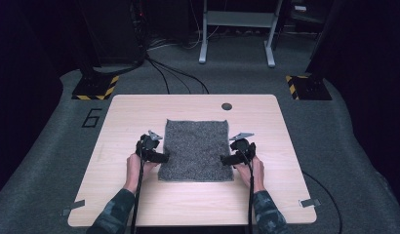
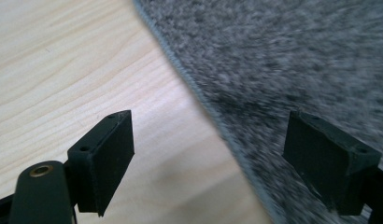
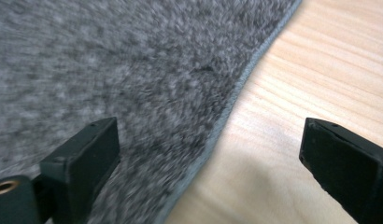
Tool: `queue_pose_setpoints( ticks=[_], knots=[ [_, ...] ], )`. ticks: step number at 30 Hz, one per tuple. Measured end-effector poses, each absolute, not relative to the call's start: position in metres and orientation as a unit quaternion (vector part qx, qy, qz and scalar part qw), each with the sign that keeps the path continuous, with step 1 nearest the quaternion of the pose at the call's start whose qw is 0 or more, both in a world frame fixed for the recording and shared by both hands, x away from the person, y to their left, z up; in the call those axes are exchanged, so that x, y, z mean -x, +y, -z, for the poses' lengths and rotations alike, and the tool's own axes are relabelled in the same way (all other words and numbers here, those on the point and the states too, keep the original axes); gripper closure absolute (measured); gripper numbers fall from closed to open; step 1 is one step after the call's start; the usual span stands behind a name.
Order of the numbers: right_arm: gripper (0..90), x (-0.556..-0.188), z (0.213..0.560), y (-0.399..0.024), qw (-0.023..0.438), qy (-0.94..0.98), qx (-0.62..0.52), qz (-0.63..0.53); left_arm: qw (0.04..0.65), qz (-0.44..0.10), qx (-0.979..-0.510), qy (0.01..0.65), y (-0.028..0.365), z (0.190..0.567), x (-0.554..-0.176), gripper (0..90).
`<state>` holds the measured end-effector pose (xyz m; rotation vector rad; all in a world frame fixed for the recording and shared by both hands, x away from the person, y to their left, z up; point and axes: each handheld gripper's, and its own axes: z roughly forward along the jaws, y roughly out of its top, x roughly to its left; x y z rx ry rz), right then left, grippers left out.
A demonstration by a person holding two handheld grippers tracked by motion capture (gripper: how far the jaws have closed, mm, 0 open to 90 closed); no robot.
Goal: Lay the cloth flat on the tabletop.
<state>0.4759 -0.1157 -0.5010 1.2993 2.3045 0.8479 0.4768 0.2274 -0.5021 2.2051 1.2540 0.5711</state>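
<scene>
Square grey fuzzy cloth mat (image 1: 196, 149) lies flat at centre of the pale wooden table (image 1: 134, 109), both claws spread wide at its side edges.

Left gripper (image 1: 164, 157) at the mat's 9 o'clock edge, jaws wide apart, straddling the stitched hem (image 2: 189, 81), gripping nothing. Right gripper (image 1: 224, 159) at the 3 o'clock edge, likewise released, one jaw over pile, one over wood. Bare tabletop surrounds the mat; a small dark round disc (image 1: 227, 106) sits at 12 o'clock, well apart.
</scene>
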Motion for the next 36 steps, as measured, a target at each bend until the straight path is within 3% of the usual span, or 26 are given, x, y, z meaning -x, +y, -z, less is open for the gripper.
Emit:
queue_pose_setpoints(
  ticks=[10,25,36],
  knots=[
    [3.9,-0.476,0.516,-0.122,0.183,0.821,-0.464,-0.277,0.26,-0.207,-0.823,0.461,0.23,0.512,-0.47,15.7],
    [3.5,-0.44,0.52,-0.137,0.171,0.816,-0.467,-0.296,0.283,-0.173,-0.826,0.456,0.234,0.515,-0.444,15.7],
    [2.8,-0.426,0.521,-0.139,0.167,0.82,-0.456,-0.302,0.283,-0.181,-0.825,0.454,0.232,0.511,-0.429,14.5]
  ],
)
